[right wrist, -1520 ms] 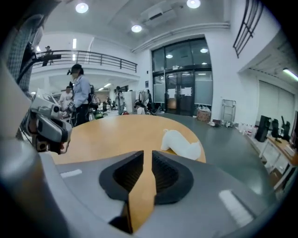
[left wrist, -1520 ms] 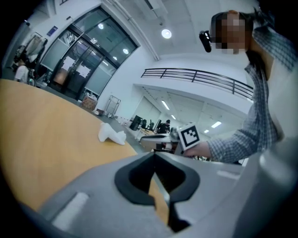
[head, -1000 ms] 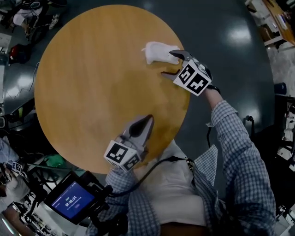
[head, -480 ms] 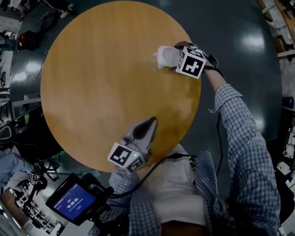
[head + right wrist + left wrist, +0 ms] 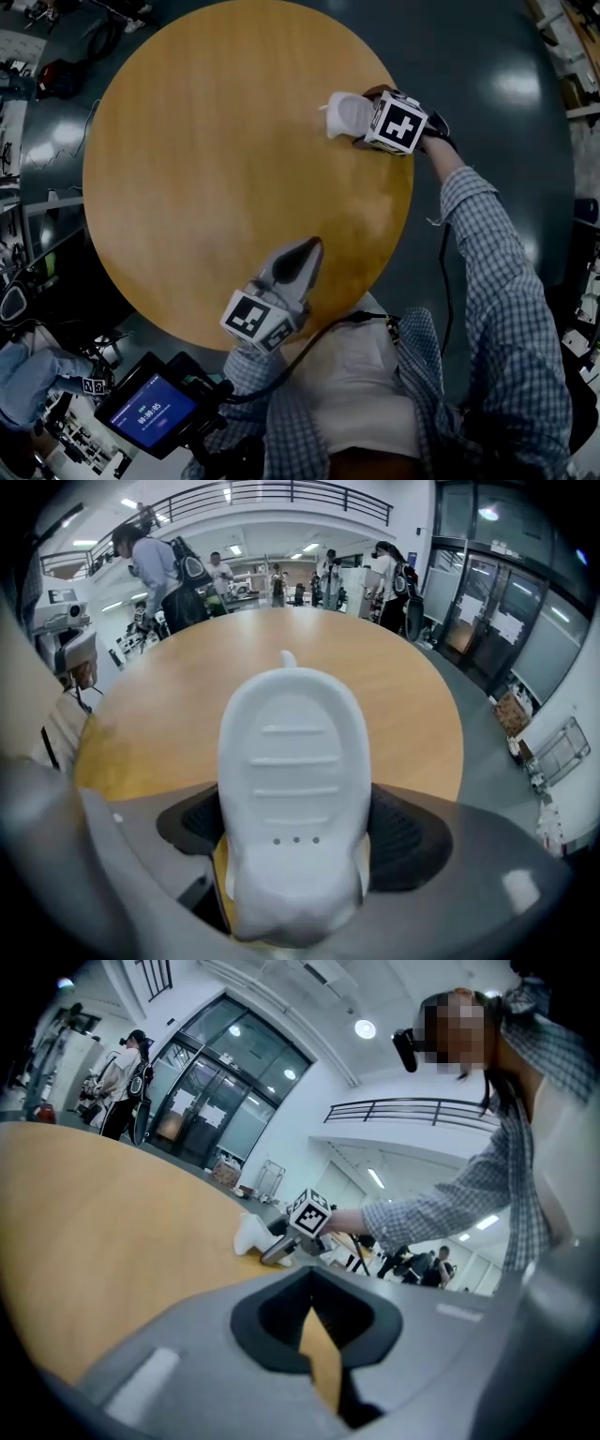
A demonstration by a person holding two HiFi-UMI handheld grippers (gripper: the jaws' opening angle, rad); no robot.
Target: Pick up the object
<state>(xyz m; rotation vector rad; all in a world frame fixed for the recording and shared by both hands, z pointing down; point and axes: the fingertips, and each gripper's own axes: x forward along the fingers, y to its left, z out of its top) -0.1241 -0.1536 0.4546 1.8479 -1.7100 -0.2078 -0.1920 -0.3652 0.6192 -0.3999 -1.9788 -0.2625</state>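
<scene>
A white ribbed plastic object [image 5: 339, 112] lies near the far right edge of the round wooden table [image 5: 206, 141]. My right gripper [image 5: 354, 120] has reached it. Its jaws are opening, and the object [image 5: 292, 761] sits between them, filling the gap from one dark pad to the other; I see no firm squeeze. In the left gripper view the object [image 5: 250, 1234] and the right gripper [image 5: 281, 1249] show far across the table. My left gripper [image 5: 307, 246] hovers over the table's near edge, its jaws shut to a point with nothing in them.
Dark floor surrounds the table. A device with a lit screen [image 5: 150, 411] hangs at the lower left, and clutter [image 5: 56, 80] lines the left side. Several people [image 5: 164, 564] stand far behind the table in the right gripper view.
My right gripper moved forward over the table's edge to the white object and now has its jaws on both sides of it. The left gripper stayed put.
</scene>
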